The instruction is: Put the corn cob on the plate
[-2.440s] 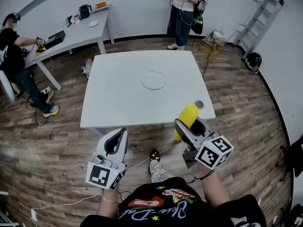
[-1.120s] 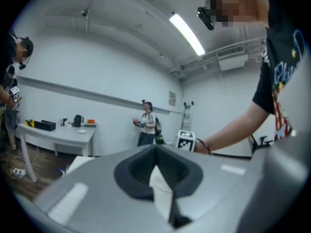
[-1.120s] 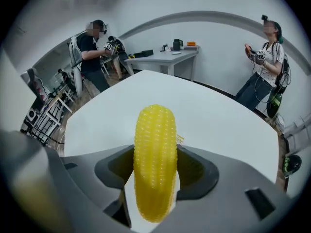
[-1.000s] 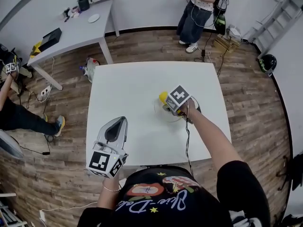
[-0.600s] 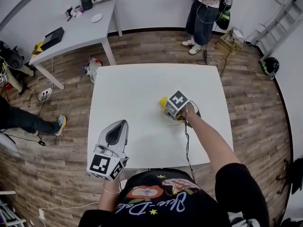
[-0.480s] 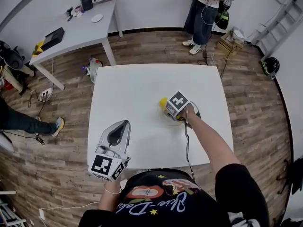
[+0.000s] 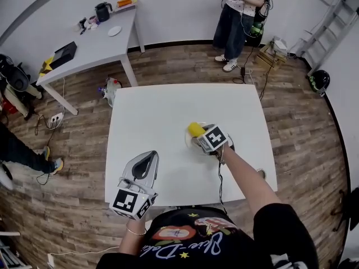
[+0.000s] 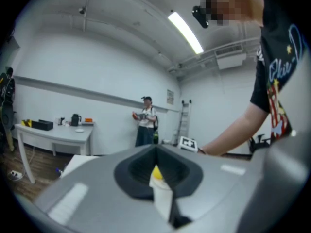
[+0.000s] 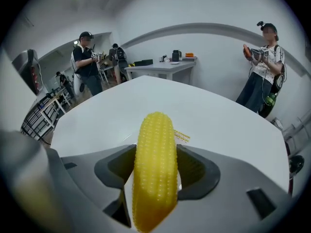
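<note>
A yellow corn cob (image 7: 195,129) (image 9: 154,164) is clamped between the jaws of my right gripper (image 7: 201,137) (image 9: 154,178), which is shut on it. The cob pokes out forward past the jaws. It hangs over a clear glass plate (image 7: 189,143) right of the middle of the white table (image 7: 151,116) (image 9: 204,110); whether the cob touches the plate I cannot tell. My left gripper (image 7: 147,160) (image 8: 158,178) is shut and holds nothing, low over the table's front left part. The right gripper's marker cube (image 8: 187,142) shows beyond the left jaws.
A small round object (image 7: 261,173) lies near the table's front right edge. A grey table (image 7: 84,38) with a kettle and small items stands at the back left. A person (image 7: 238,10) stands beyond the far edge, near a ladder (image 7: 328,15).
My right gripper carried the corn cob from beyond the table's front edge out to over the plate, then sank a little. The left gripper has barely moved.
</note>
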